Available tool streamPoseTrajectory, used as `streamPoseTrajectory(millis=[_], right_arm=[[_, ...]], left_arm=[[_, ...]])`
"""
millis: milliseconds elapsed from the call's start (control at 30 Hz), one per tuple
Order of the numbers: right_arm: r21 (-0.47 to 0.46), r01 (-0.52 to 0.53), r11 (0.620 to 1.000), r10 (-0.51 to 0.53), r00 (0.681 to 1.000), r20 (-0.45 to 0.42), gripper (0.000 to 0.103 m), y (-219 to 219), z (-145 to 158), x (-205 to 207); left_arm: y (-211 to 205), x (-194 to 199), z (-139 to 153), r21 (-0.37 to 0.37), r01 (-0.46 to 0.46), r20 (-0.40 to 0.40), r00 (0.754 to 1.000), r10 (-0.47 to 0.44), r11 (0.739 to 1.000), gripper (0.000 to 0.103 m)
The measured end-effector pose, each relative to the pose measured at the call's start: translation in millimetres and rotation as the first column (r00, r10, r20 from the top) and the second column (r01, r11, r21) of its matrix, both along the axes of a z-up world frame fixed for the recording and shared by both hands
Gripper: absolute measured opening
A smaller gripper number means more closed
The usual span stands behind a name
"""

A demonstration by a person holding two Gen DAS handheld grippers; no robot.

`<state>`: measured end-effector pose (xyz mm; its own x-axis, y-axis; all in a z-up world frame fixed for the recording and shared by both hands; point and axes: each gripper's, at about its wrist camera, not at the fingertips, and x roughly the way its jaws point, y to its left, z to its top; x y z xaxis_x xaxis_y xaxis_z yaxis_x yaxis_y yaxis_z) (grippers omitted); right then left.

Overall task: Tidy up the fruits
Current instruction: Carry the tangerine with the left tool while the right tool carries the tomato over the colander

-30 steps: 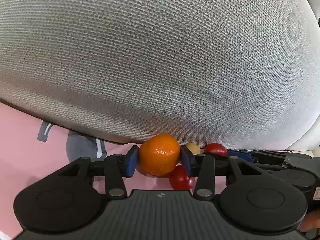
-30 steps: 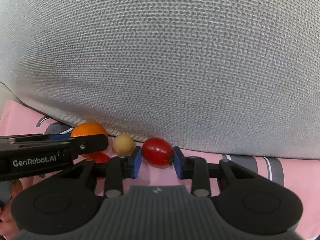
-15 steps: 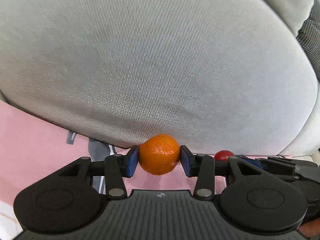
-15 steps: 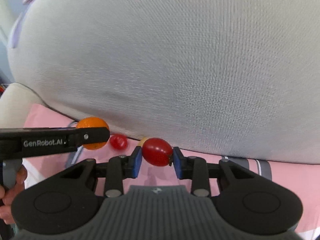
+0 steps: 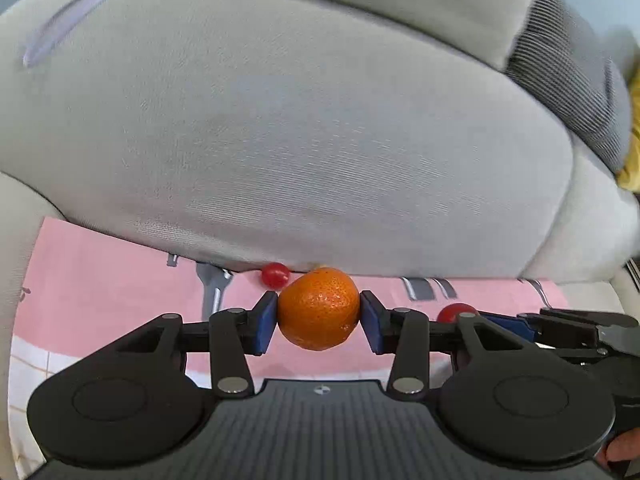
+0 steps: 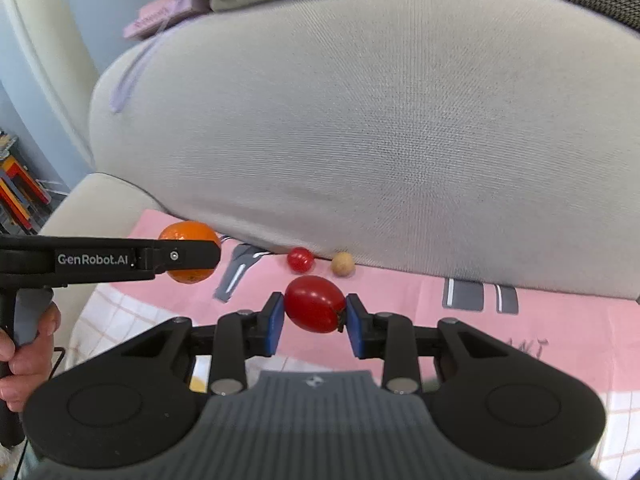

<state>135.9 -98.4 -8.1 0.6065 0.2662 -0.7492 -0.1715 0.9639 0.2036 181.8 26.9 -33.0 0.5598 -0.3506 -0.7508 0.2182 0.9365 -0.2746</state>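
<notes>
My left gripper is shut on an orange mandarin and holds it above the pink cloth. My right gripper is shut on a red tomato, also lifted off the cloth. In the right wrist view the left gripper with the mandarin shows at the left. A small red tomato and a round beige fruit lie on the pink cloth against the grey cushion. The small tomato also shows in the left wrist view, and the right gripper's tomato peeks out at the right.
A large grey cushion fills the back of both views. A beige sofa armrest stands at the left. A purple item lies on top of the cushion. A dark striped cushion is at the upper right.
Both grippers have pulled back and up from the cushion with their fruits. The small tomato and beige fruit stay on the cloth, now farther away.
</notes>
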Motion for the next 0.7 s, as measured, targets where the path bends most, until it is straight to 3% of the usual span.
streamPoseTrajectory(millis=[367, 700], right_arm=[[0.014, 0.042, 0.999, -0.042, 0.999, 0.014, 0.03, -26, 14, -77], [-0.006, 0.152, 0.988, -0.152, 0.988, -0.022, 0.03, -70, -1, -137]], left_arm=[[-37, -62, 33, -0.01, 0.133, 0.031, 0.991, -0.132, 0.991, 0.05], [-87, -102, 31, 0.017, 0.31, 0.007, 0.951, -0.31, 0.951, 0.05]])
